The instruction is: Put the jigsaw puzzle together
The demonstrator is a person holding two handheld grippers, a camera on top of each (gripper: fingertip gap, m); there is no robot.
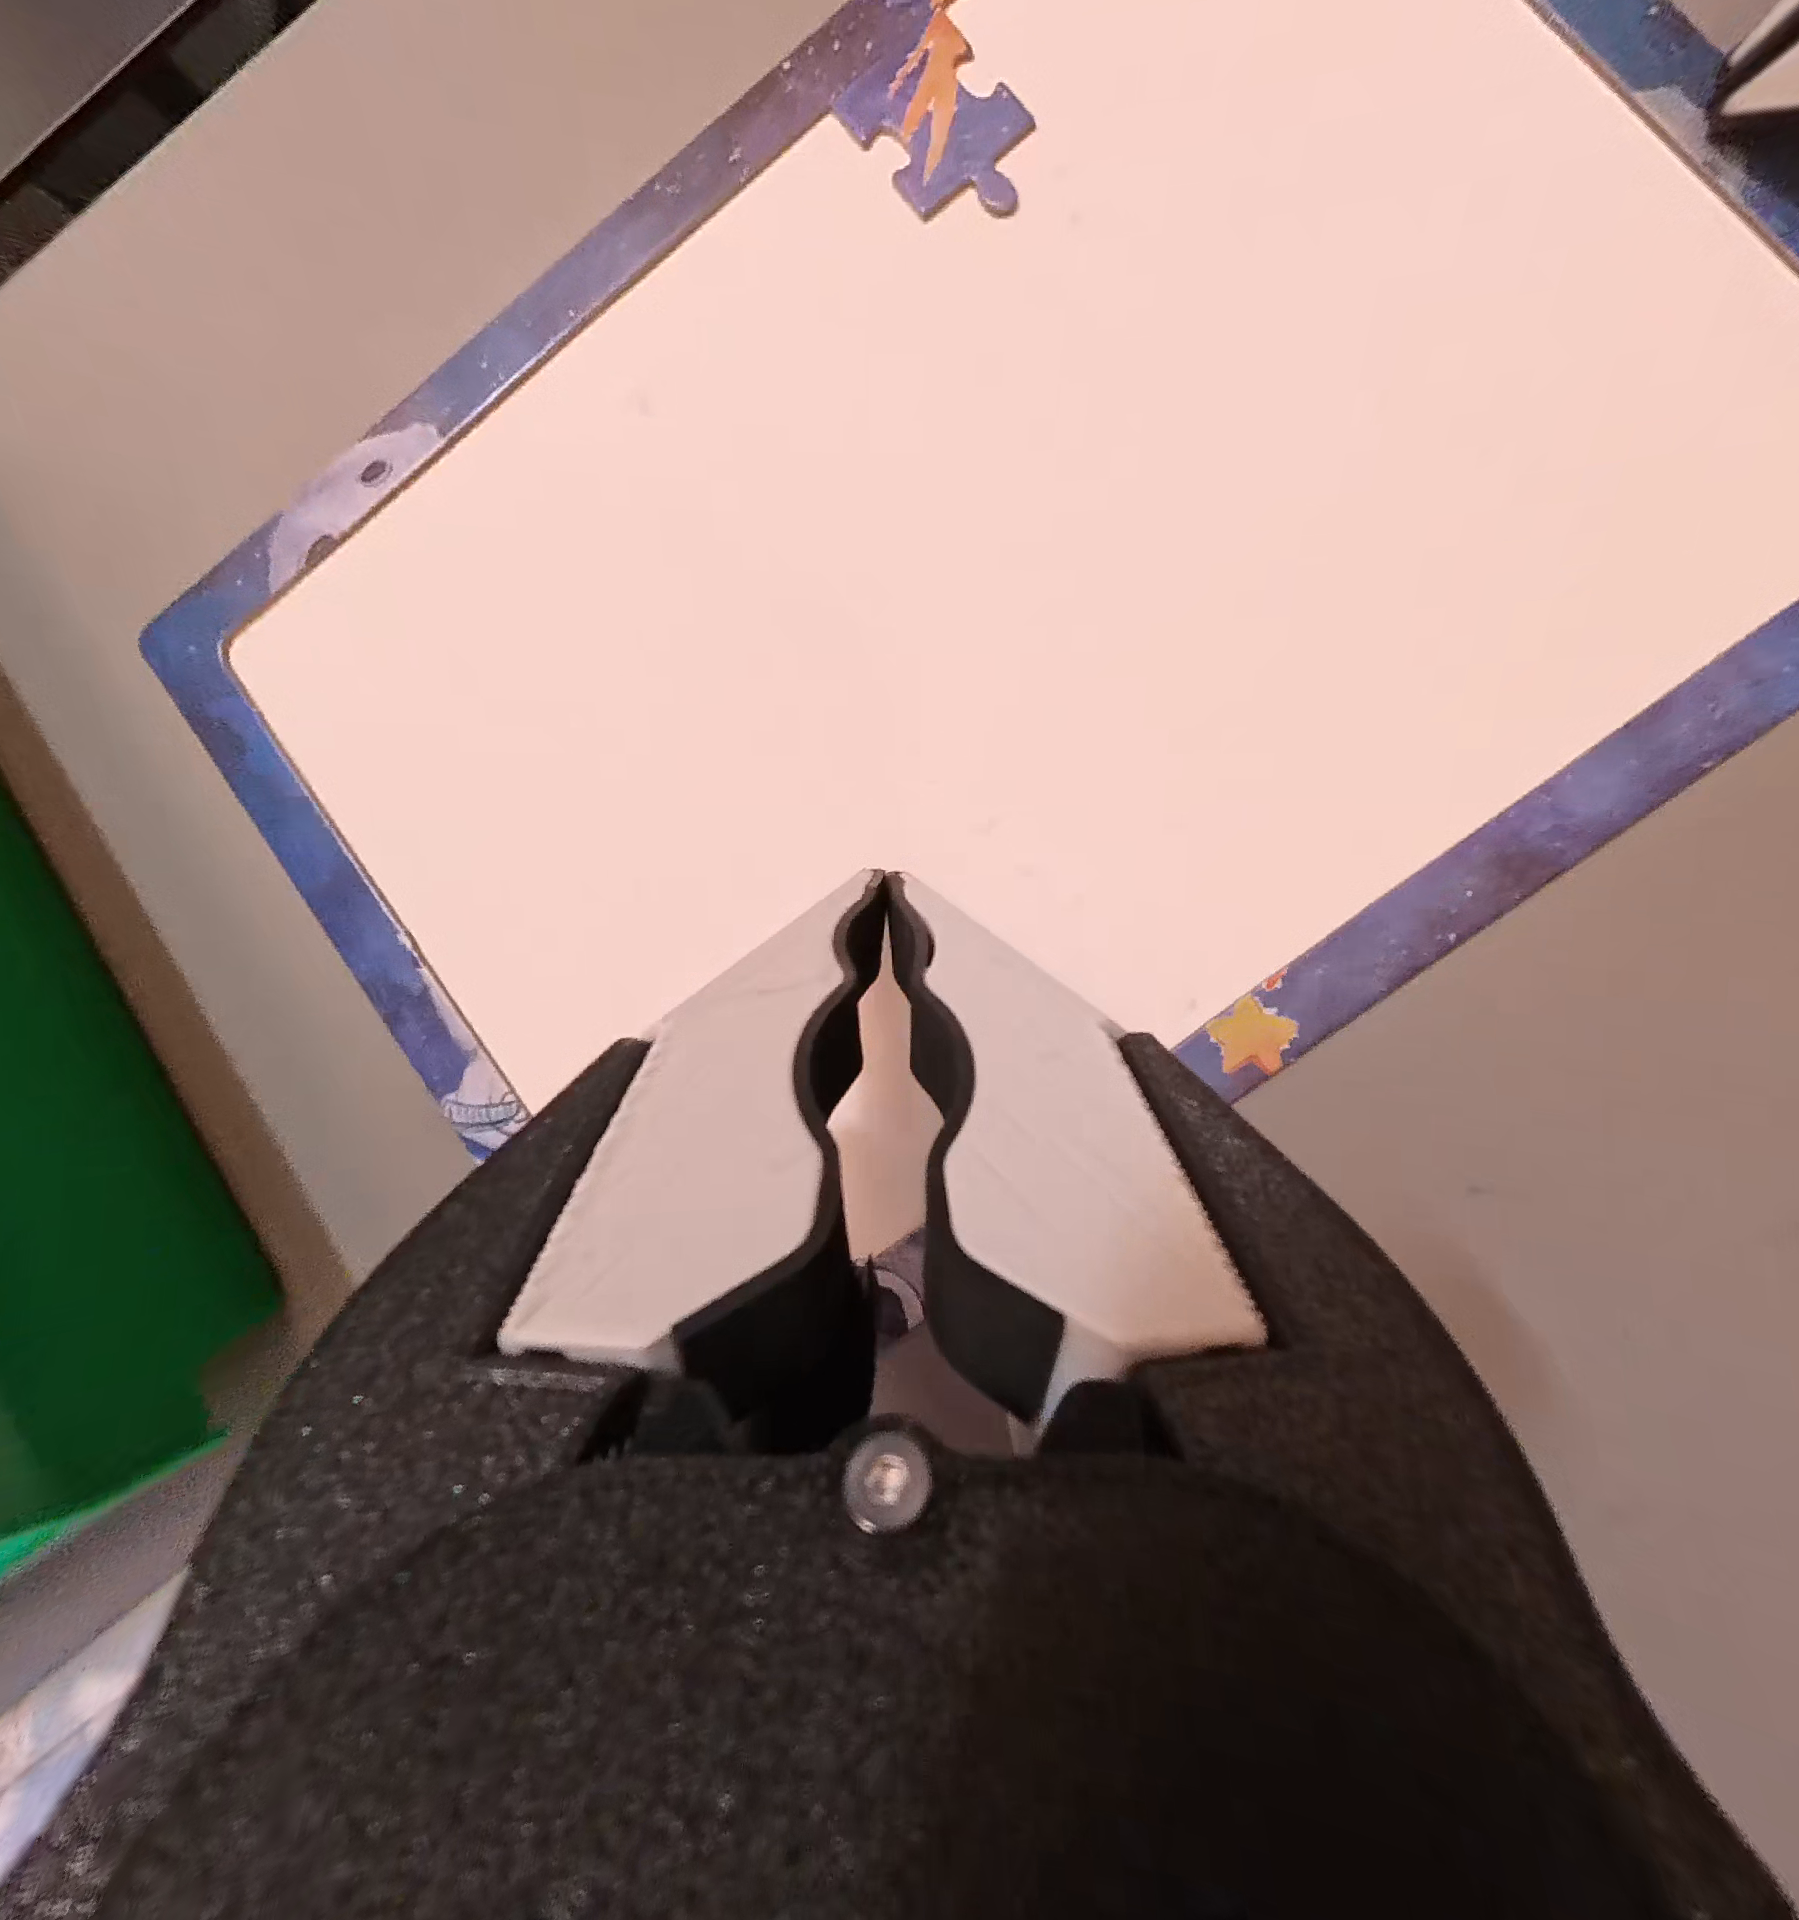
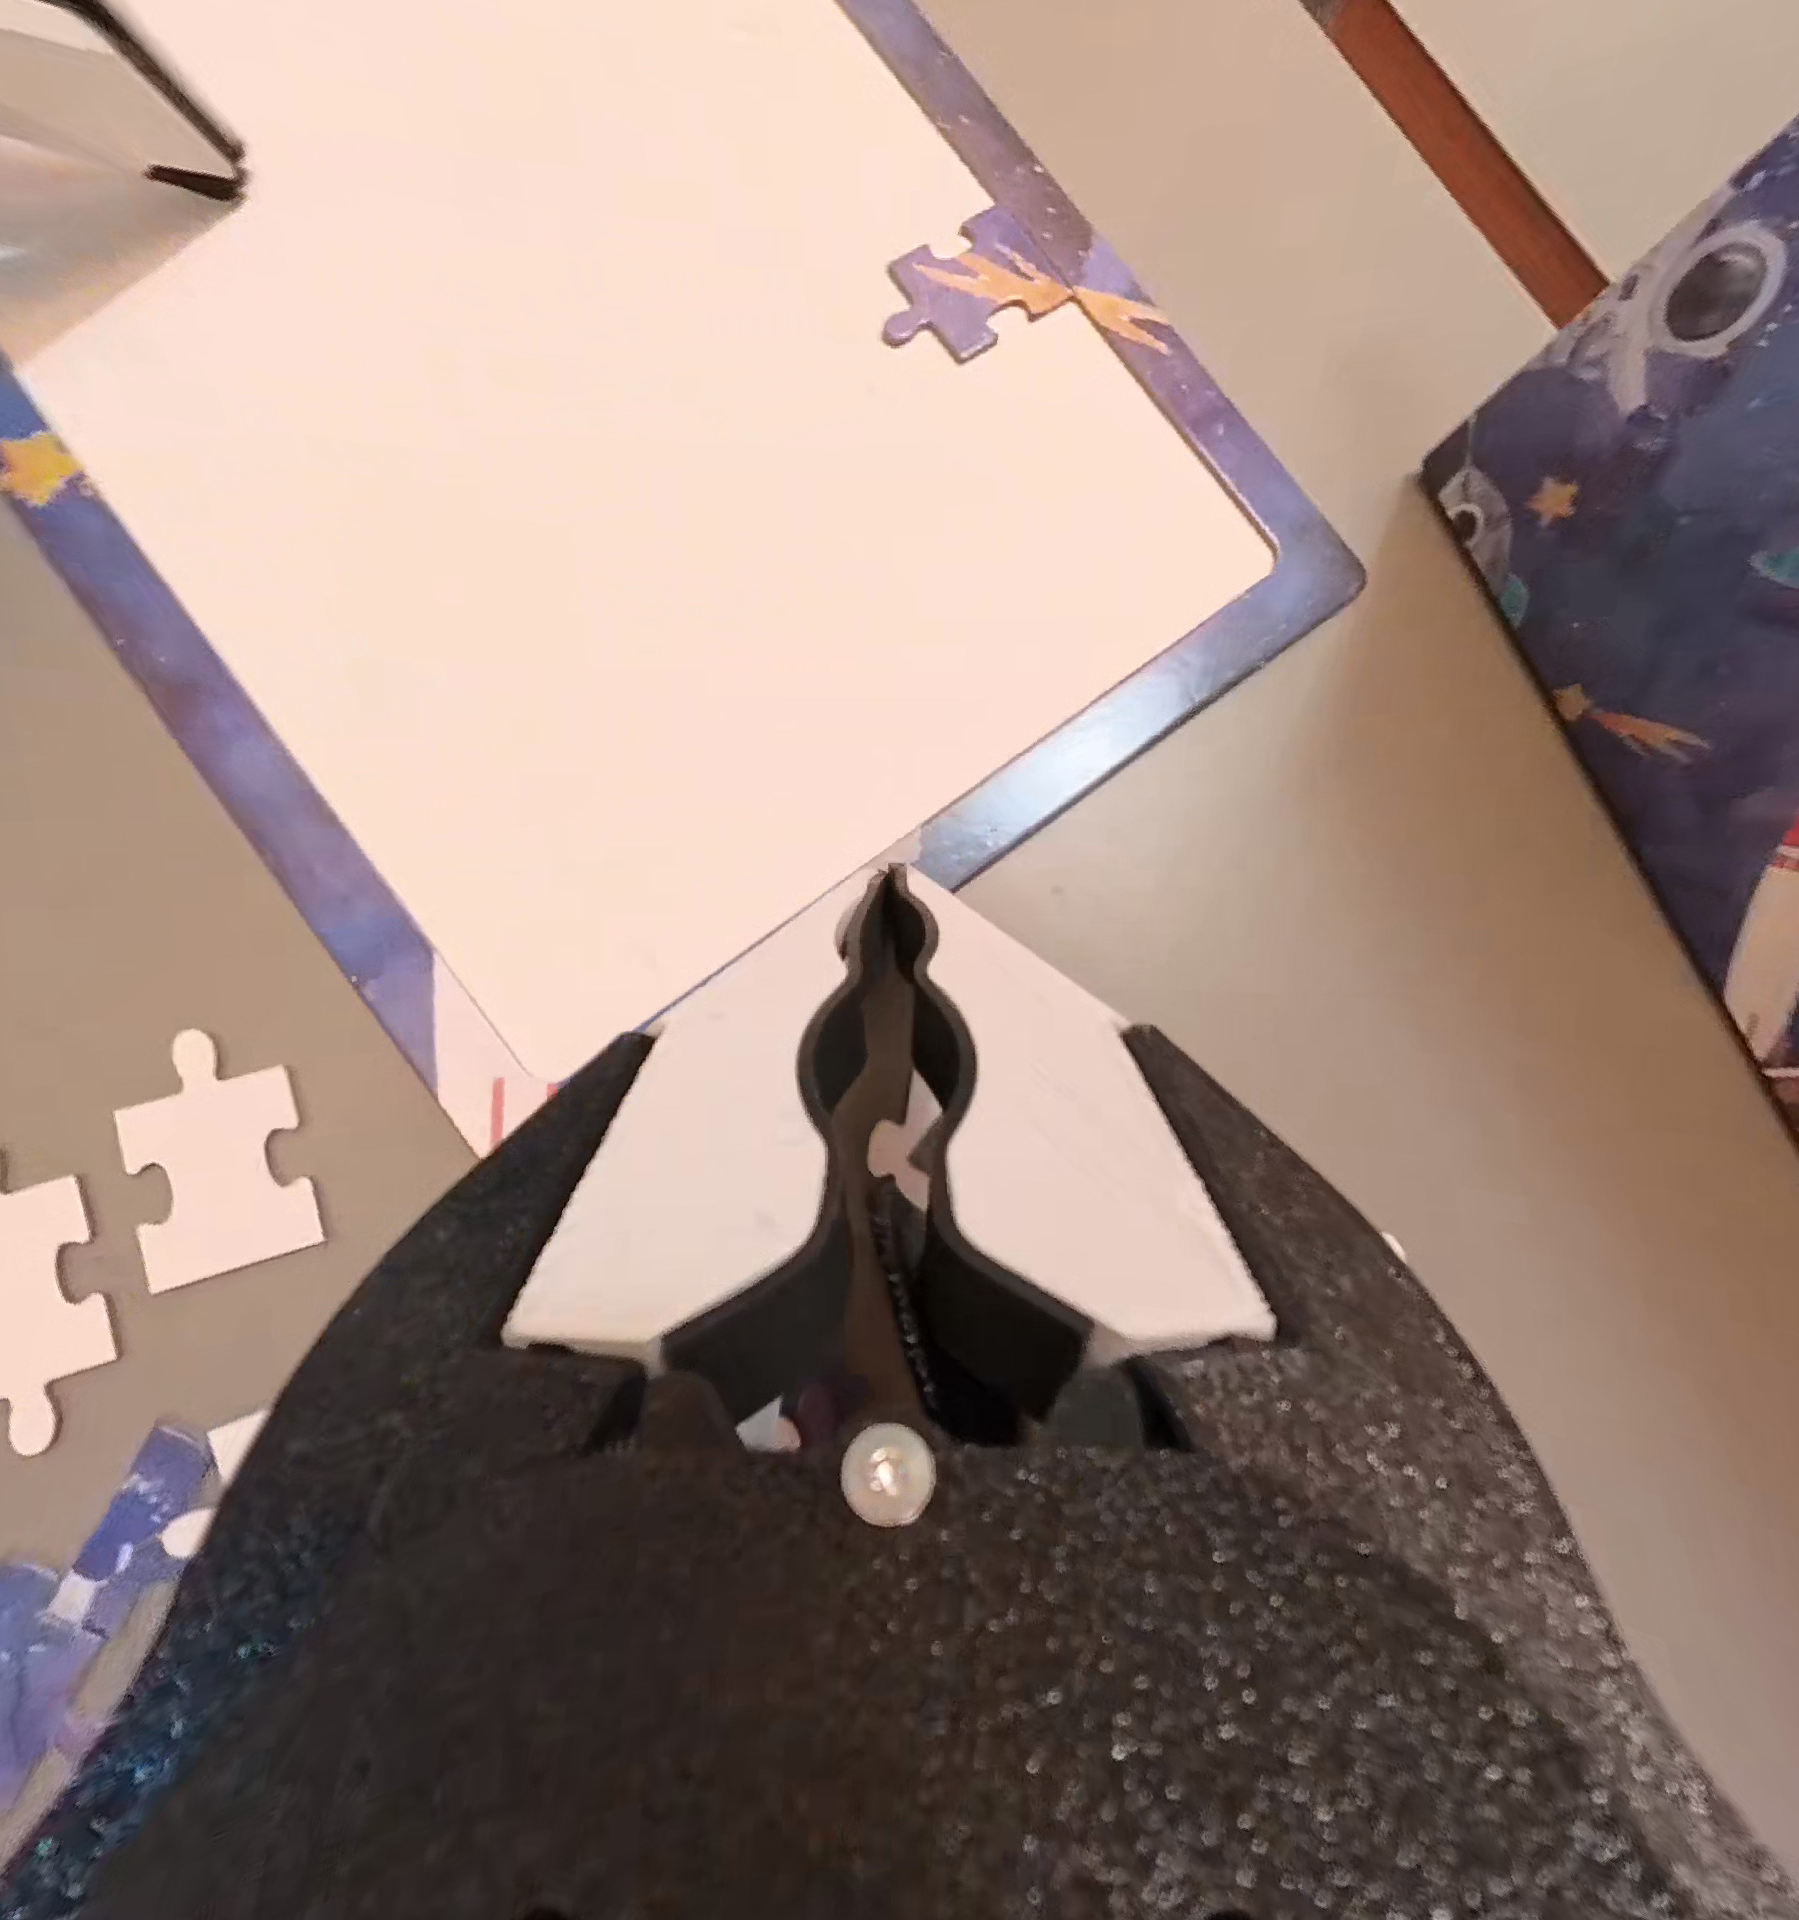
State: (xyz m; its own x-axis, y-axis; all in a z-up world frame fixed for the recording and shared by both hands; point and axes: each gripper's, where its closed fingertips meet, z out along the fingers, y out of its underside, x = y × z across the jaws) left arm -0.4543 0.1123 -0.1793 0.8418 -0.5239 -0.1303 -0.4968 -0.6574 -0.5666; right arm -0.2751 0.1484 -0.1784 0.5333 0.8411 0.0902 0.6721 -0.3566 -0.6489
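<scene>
The puzzle frame (image 1: 282, 831) has a blue starry border around a bare white bed and lies on a beige table. One blue piece with an orange streak (image 1: 942, 114) sits in it against the far border; it also shows in the right wrist view (image 2: 978, 296). My left gripper (image 1: 879, 883) is shut and empty above the white bed. My right gripper (image 2: 890, 883) is shut on a puzzle piece (image 2: 864, 1132), held edge-on between the jaws, with its tips above the frame's (image 2: 1165, 717) border.
Two white face-down pieces (image 2: 214, 1174) (image 2: 12, 1288) and blue face-up pieces (image 2: 43, 1621) lie on the table left of the right gripper. The picture box (image 2: 1705, 623) stands at the right. A green box (image 1: 43, 1143) is at the left. The other gripper (image 2: 74, 125) shows far off.
</scene>
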